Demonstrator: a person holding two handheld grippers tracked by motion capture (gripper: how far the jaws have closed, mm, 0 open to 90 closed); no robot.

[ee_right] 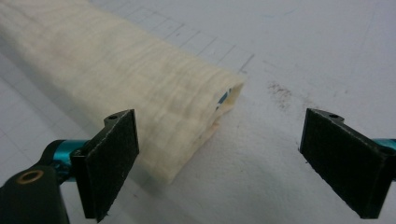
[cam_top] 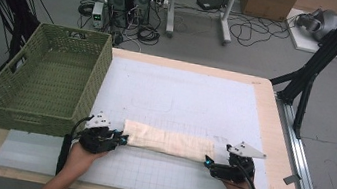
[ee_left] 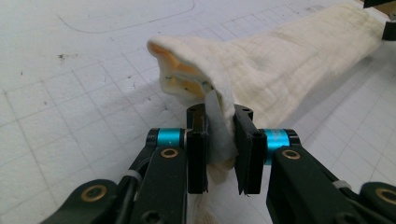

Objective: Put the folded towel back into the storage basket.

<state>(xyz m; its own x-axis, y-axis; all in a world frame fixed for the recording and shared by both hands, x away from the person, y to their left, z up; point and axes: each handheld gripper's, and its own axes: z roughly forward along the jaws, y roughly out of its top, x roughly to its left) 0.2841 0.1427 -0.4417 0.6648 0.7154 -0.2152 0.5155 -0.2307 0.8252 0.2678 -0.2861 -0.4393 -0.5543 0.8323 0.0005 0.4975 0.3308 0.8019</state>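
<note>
The folded cloth [ee_left: 280, 65] hides its inner layers; its pinched corner disappears between the left claw [ee_left: 219, 149] pads. The tabletop [cam_top: 274, 115] near edge is cut off in the high view.

Cream folded cloth [cam_top: 168, 141] with orange inside; white gridded mat [cam_top: 181, 96] on pale wooden desk [cam_top: 279, 136]; olive-green woven basket [cam_top: 47, 81]; black hand-held gripper [ee_left: 219, 149] with teal accents.
</note>
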